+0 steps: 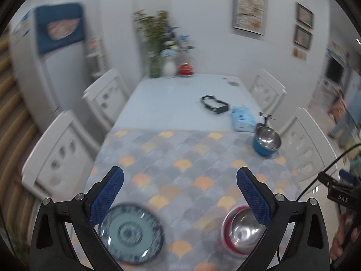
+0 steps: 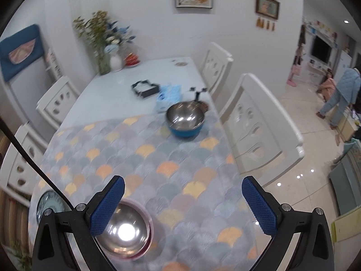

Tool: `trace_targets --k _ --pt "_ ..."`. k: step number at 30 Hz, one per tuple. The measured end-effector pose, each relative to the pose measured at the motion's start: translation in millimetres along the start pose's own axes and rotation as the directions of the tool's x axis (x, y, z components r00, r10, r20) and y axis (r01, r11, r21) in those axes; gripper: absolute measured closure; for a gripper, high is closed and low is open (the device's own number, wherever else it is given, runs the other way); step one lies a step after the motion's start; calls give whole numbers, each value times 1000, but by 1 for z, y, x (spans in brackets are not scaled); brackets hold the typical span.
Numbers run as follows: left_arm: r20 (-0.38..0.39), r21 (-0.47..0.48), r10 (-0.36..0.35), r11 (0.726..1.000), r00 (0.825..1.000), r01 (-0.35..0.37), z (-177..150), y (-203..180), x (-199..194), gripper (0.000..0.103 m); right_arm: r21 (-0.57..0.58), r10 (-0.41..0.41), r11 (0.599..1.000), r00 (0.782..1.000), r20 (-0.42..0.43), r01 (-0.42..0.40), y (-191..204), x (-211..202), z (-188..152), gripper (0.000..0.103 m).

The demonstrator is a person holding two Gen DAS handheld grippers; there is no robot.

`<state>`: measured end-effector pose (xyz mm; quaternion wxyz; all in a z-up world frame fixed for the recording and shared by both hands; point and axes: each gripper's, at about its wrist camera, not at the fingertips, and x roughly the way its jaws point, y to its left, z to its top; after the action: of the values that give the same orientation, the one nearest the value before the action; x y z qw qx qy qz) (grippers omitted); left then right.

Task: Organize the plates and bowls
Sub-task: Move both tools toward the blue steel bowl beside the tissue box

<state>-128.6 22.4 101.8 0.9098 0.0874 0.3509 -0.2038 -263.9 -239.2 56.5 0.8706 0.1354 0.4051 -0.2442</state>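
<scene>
A blue patterned plate (image 1: 132, 233) lies on the scale-patterned mat (image 1: 180, 155) near the front left, just under my left finger. A red-rimmed steel bowl (image 1: 242, 232) sits at the front right, partly behind my right finger; in the right wrist view it (image 2: 126, 230) is at lower left. A blue steel bowl (image 1: 267, 140) (image 2: 185, 119) stands at the mat's far right. My left gripper (image 1: 180, 194) is open and empty above the mat. My right gripper (image 2: 183, 203) is open and empty; the plate's edge (image 2: 50, 203) shows at far left.
A black tray (image 1: 214, 104), a blue tissue pack (image 1: 242, 118) and a small black stand (image 1: 266, 117) lie beyond the mat. Vases with flowers (image 1: 158, 45) and a red dish (image 1: 185, 69) stand at the far end. White chairs (image 2: 261, 126) flank the table. People (image 2: 343, 90) stand far right.
</scene>
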Motion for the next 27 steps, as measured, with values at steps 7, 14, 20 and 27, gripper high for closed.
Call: trace_targets --k 7,14,20,27 --pt "-67 78 -212 973 975 217 53 -50 76 2 87 -46 995 999 14 45 -23 24 46 0" --pt "-156 112 -306 939 939 324 77 -85 151 3 140 -95 985 993 -74 105 -31 71 69 0" --pt "-197 122 -306 935 931 333 81 -101 176 3 142 -101 982 985 -140 120 -27 101 72 0" --pt "-193 77 -259 958 946 277 80 -95 168 3 81 -25 996 985 -172 39 -13 125 78 0"
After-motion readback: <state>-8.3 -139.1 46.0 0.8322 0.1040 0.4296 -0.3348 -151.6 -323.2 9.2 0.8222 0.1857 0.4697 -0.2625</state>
